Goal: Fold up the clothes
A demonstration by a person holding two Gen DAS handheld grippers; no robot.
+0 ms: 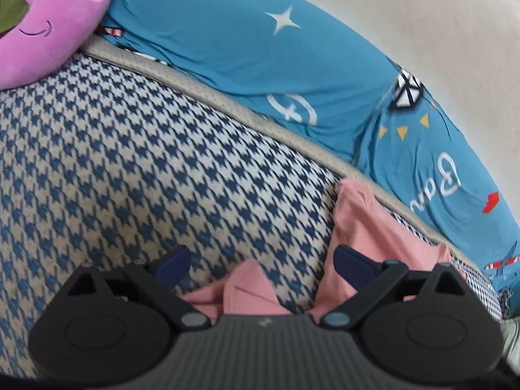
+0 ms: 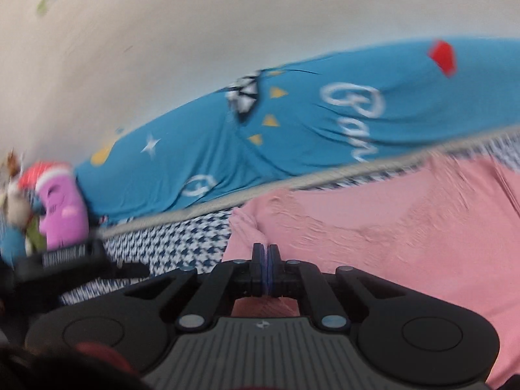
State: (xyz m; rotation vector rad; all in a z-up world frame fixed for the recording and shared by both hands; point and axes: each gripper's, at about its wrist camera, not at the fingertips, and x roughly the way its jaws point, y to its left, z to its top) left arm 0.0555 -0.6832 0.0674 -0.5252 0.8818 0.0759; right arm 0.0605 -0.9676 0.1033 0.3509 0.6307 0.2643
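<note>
Two claws on one pink garment (image 2: 373,227) on the bed: right claw (image 2: 266,260) pinched shut above it, fabric between pads unclear, left claw (image 1: 260,261) wide open, holding nothing, cloth to its right.

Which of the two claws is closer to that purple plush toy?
Left, I think. The purple plush toy looms large just ahead of the open left claw. From the shut right claw, over the pink garment, the toy looks small and far off to its left.
</note>
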